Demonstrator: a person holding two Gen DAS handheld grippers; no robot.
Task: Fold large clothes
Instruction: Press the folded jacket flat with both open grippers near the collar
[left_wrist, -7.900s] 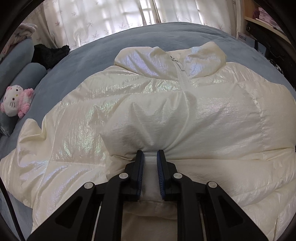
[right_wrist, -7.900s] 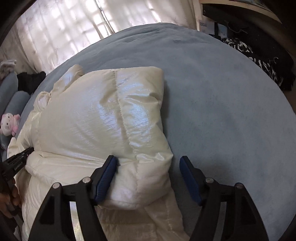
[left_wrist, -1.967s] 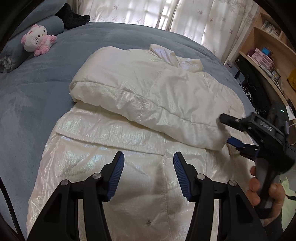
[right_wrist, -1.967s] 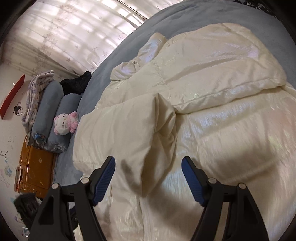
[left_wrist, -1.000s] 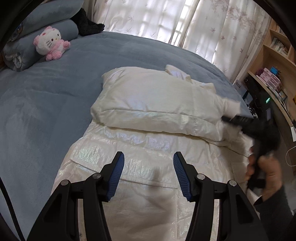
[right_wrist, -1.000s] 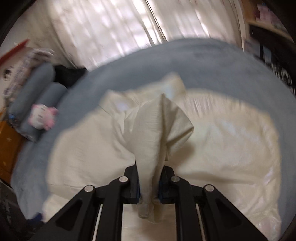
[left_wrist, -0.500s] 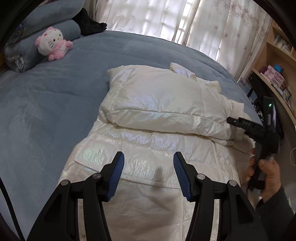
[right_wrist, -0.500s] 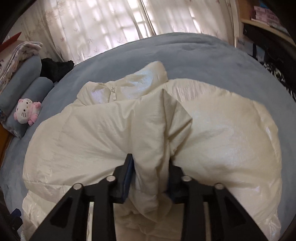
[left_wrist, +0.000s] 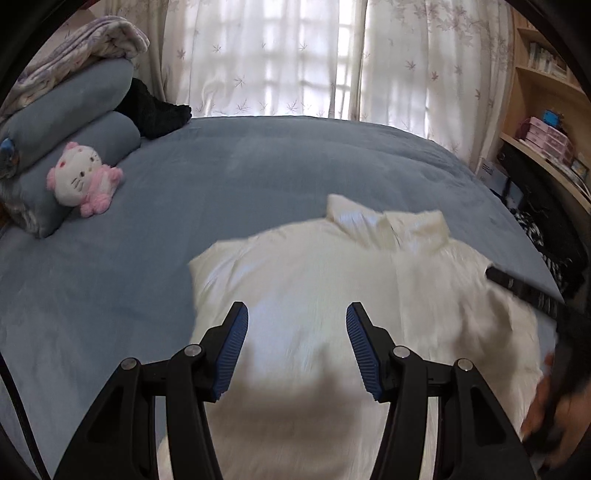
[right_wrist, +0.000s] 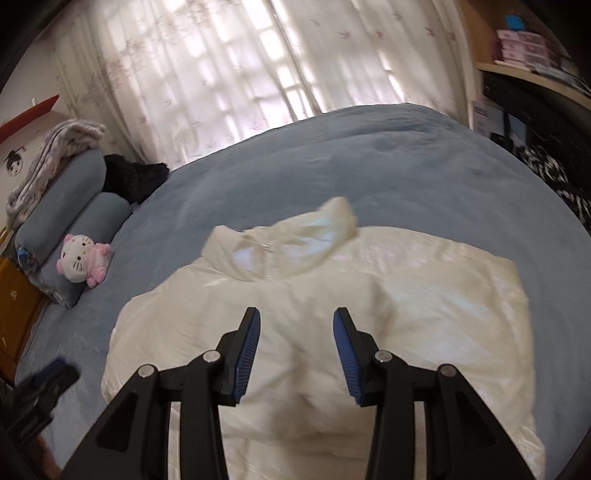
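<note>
Sleeve fold dropped from right gripper (right_wrist: 296, 350), jaws opening, nothing between. Left gripper (left_wrist: 295, 347) spread, empty. Jacket (right_wrist: 406, 295) on bed (right_wrist: 369, 158), directly ahead under both tongs, collar (right_wrist: 280, 243) farthest; right gripper nearer centre.

Soft daylight comes through the sheer white leaf-patterned curtains (left_wrist: 295, 59), whose panes are glaringly bright. The puffy cream-white quilted jacket (left_wrist: 332, 295) on the grey-blue bed cover (left_wrist: 110, 277) is smeared by motion blur, with dim shadow on its near part. Fisheye bending curves both views, dark at the corners.
</note>
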